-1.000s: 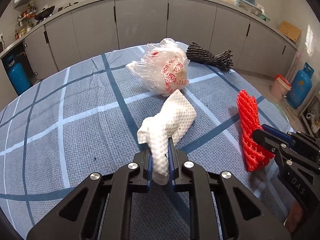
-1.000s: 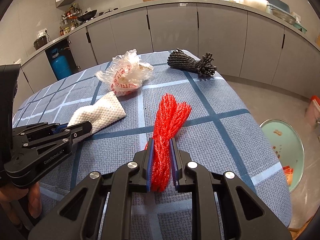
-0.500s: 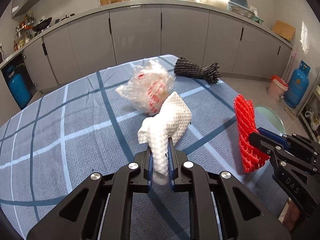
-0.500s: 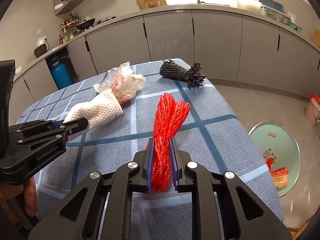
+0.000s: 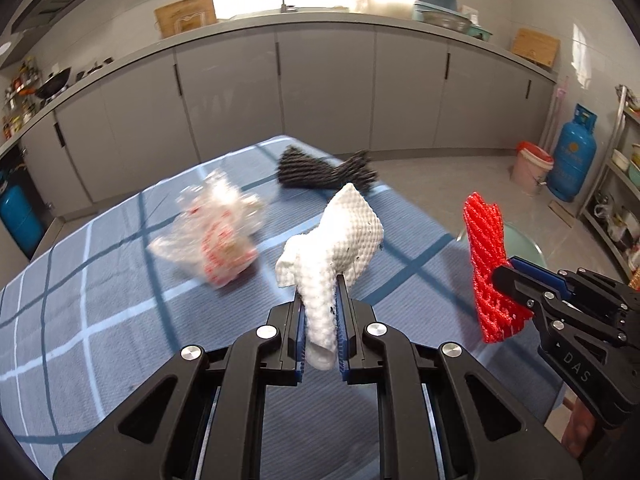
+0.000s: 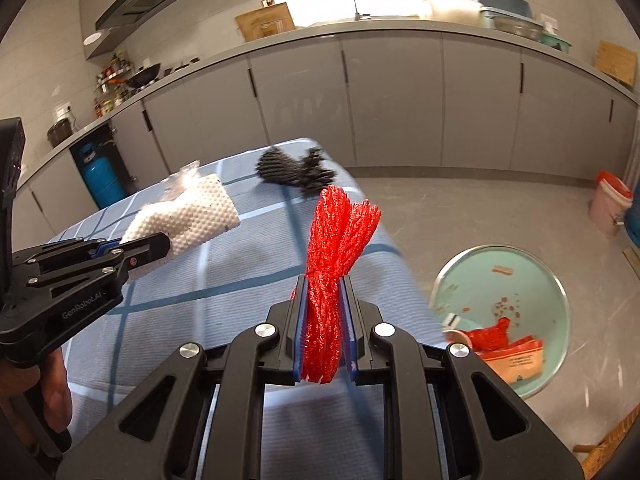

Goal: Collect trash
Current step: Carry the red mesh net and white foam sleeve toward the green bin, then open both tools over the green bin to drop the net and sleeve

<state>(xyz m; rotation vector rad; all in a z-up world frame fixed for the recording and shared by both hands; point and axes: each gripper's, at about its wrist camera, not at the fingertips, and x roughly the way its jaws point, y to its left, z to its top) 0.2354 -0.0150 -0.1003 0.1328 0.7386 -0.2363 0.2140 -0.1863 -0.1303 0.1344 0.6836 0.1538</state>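
The right gripper (image 6: 323, 320) is clamped on a bunch of red net (image 6: 334, 264), whose long axis runs straight ahead from the jaws and slightly upward. The left gripper (image 5: 320, 320) is closed on a white foam sleeve (image 5: 336, 248), which likewise sticks out forward beyond its jaws; both pieces are held clear of the worktop (image 5: 100, 312). The relation that matters is judged to be the round green bin (image 6: 516, 280) on the floor: it lies down and to the right of the right gripper, past the worktop's edge, with red scraps already inside, so the right hand is the nearer one. On the checked cloth, a crumpled plastic bag (image 5: 216, 228) and a black net (image 5: 320, 170) are left ahead, well apart from both grippers. Nothing is seen between the red net and the bin.
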